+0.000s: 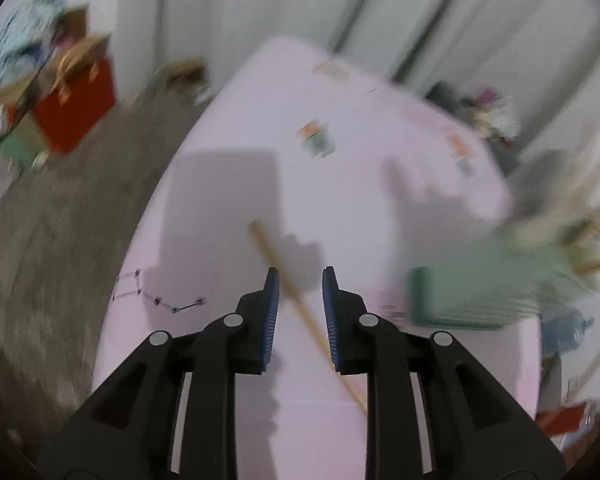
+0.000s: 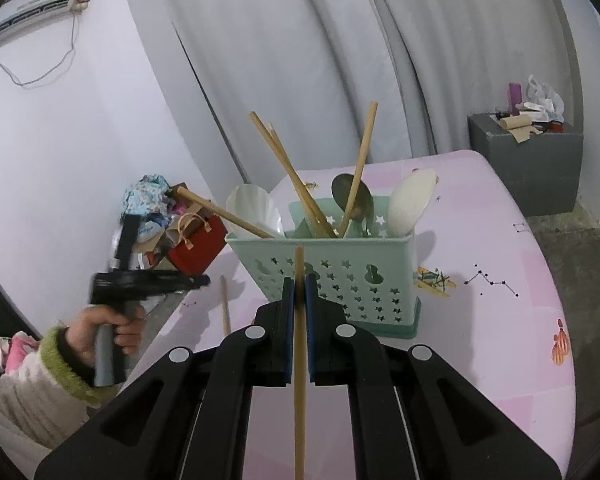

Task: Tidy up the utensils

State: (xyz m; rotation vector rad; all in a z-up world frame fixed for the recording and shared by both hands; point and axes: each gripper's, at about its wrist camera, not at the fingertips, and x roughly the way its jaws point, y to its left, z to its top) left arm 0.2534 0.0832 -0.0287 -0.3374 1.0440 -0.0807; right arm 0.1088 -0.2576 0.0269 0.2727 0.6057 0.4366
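Note:
My right gripper [image 2: 299,280] is shut on a wooden chopstick [image 2: 299,380] that stands upright between its blue pads, just in front of the green star-punched utensil holder [image 2: 340,276]. The holder has several chopsticks [image 2: 292,176], a metal spoon [image 2: 350,194] and white spoons [image 2: 410,204] in it. In the blurred left wrist view my left gripper [image 1: 300,276] is open above another chopstick [image 1: 268,256], which lies slanted on the pink table [image 1: 340,100]; the pads do not touch it. The holder [image 1: 480,288] is off to its right. A hand [image 2: 108,332] carries the left gripper [image 2: 202,281] near that chopstick [image 2: 225,304].
The pink tablecloth [image 2: 500,240] carries printed patterns. A red bag [image 2: 198,240] and a heap of cloth lie on the floor beyond the table's left edge. A grey cabinet [image 2: 532,168] with clutter stands at the back right. Grey floor [image 1: 60,240] borders the table.

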